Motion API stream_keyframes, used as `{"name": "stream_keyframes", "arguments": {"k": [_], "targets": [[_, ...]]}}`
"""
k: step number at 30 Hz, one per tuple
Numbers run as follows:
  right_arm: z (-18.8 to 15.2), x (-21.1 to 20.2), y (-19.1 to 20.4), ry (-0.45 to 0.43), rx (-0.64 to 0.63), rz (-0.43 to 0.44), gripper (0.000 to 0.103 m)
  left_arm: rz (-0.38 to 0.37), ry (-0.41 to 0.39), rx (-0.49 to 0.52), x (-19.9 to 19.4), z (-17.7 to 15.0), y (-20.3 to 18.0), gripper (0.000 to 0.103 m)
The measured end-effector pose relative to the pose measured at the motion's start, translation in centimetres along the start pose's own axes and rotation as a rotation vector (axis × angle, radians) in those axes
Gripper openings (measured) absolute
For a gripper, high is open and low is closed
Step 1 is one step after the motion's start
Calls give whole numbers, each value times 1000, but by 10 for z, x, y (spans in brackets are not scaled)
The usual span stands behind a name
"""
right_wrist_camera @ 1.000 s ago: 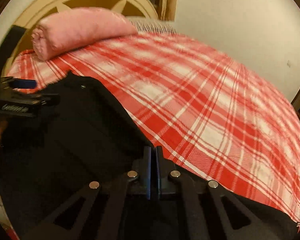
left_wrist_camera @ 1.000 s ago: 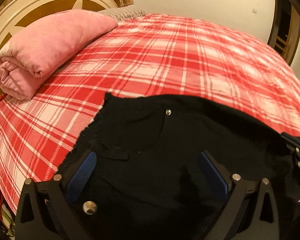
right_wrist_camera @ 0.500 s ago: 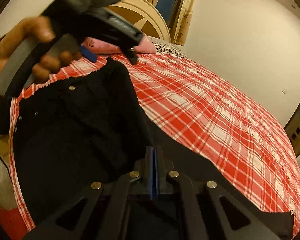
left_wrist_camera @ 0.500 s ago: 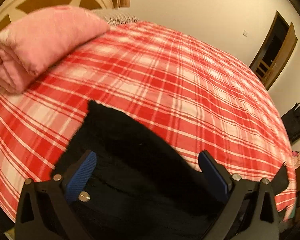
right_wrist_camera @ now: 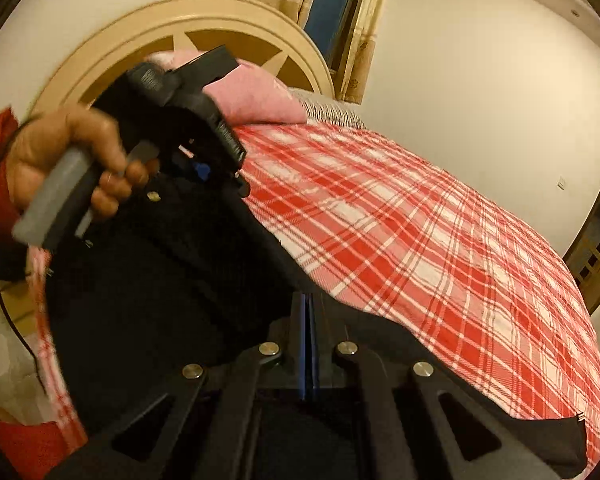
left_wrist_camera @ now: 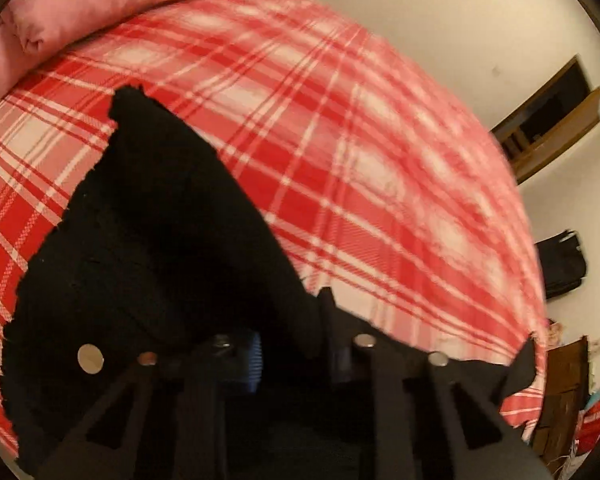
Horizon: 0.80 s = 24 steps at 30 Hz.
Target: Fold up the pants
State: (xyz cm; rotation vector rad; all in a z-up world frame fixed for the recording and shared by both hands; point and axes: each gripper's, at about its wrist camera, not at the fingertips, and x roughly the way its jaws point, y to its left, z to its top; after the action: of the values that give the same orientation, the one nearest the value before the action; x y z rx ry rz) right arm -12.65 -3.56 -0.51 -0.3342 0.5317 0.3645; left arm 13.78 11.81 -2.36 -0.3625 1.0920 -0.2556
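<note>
Black pants point(left_wrist_camera: 148, 248) lie on a red and white plaid bed, with a metal button point(left_wrist_camera: 90, 358) near the waistband. My left gripper point(left_wrist_camera: 296, 344) is closed on a raised fold of the pants; its blue pad shows beside the cloth. In the right wrist view the pants point(right_wrist_camera: 148, 304) spread left and below, one leg end point(right_wrist_camera: 556, 436) at the lower right. My right gripper point(right_wrist_camera: 307, 340) is shut on the pants' edge. The left gripper point(right_wrist_camera: 204, 148) shows there held in a hand, above the waistband.
A pink rolled quilt point(left_wrist_camera: 84, 4) lies at the head of the bed, against a cream round headboard point(right_wrist_camera: 204, 32). The plaid bedspread point(right_wrist_camera: 420, 232) stretches right. A dark bag point(left_wrist_camera: 560, 264) and a doorway point(left_wrist_camera: 552, 120) are beyond the bed's far side.
My left gripper has closed from wide open onto a fold of the pants and lifted it. My right gripper stays shut on the pants and has risen, tilting its view up.
</note>
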Motion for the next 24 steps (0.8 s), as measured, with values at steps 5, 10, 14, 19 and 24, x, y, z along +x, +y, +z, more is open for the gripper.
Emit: {"name": "stream_keyframes", "arguments": {"k": [5,10,14,19,24], "targets": [[-2,-44,17,-22,-60,23,1,-40,-111,72,-59,-26,-9,20],[-24,-62,46,2,-94,55,1,-48,-190,116,-106,-70,3,20],[-45,-62,72,49,-102,107,1,8,-219,127,-112,-107,18,20],[-67,-56,100,97,-171,132,1,50,-207,88,-105,-133,37,20],[-83,-46,108,151,-192,146,1,84,-200,80,-98,-155,51,20]]}}
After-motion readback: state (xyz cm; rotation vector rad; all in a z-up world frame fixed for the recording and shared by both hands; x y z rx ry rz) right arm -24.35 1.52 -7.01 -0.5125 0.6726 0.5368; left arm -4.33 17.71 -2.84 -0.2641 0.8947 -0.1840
